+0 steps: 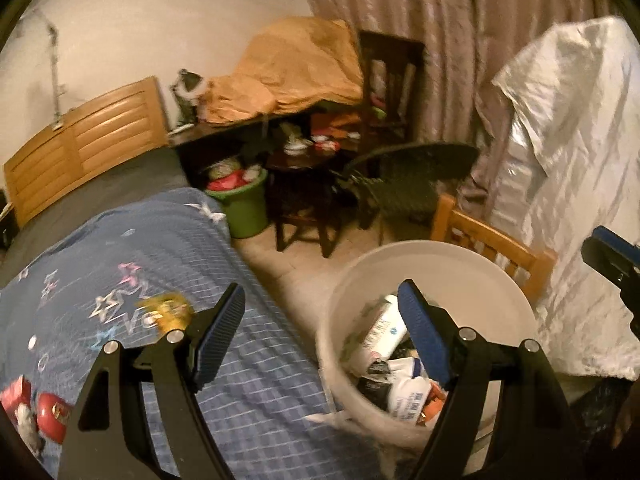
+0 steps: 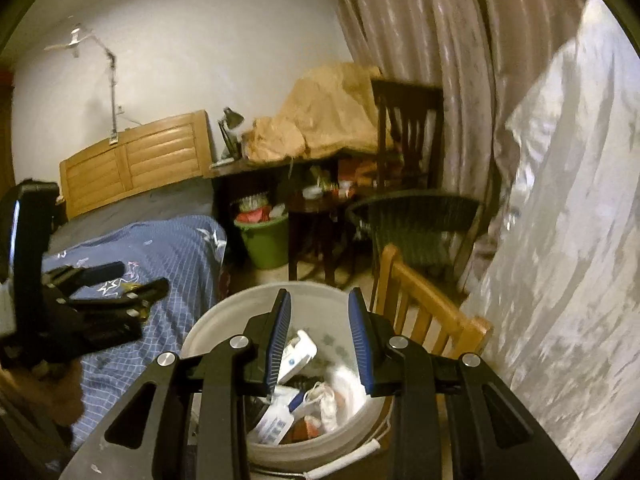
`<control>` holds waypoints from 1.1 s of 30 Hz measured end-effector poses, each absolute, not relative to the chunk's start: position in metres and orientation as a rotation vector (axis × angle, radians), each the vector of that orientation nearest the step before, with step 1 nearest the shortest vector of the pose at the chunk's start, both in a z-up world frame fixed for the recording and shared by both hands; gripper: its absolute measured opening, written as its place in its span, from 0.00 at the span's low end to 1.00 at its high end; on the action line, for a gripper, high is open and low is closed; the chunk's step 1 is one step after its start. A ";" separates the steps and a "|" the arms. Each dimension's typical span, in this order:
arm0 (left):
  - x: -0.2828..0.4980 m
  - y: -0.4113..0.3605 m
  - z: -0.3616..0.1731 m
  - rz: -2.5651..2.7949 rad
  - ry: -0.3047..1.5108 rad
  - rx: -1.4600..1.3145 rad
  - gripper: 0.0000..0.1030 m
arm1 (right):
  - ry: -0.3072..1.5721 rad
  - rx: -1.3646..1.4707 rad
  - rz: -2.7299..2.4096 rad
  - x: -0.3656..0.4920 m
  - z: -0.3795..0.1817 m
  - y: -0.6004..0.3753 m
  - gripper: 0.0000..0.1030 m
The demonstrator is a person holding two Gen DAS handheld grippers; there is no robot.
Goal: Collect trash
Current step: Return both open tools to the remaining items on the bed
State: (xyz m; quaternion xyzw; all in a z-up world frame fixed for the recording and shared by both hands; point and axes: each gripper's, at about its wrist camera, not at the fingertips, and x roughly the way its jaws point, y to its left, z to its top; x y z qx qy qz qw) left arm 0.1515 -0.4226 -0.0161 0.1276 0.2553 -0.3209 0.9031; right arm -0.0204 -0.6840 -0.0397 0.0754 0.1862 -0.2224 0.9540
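Note:
A white bucket (image 1: pixel 460 280) (image 2: pixel 320 304) stands on the floor beside the bed, filled with trash such as a white bottle (image 1: pixel 384 328) (image 2: pixel 300 352), wrappers and boxes. My left gripper (image 1: pixel 320 316) (image 2: pixel 136 280) is open and empty, hovering over the bed's edge and the bucket's left rim. A yellow wrapper (image 1: pixel 168 312) lies on the blue star-patterned blanket (image 1: pixel 120 260) just left of it, and red packets (image 1: pixel 52 412) lie further down the bed. My right gripper (image 2: pixel 320 336) (image 1: pixel 608 252) hangs over the bucket, its jaws narrowly apart with nothing between them.
A green bucket (image 1: pixel 244 204) (image 2: pixel 266 244) full of rubbish sits by the bed's head. A dark stool (image 1: pixel 304 200), a dark woven chair (image 1: pixel 404 176) and a light wooden chair (image 1: pixel 492 248) (image 2: pixel 424 312) crowd the floor behind. A white sheet (image 1: pixel 568 160) covers something on the right.

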 end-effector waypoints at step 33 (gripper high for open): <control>0.128 0.027 -0.091 0.166 0.690 -0.043 0.78 | 0.391 0.061 -0.079 0.021 -0.099 -0.388 0.95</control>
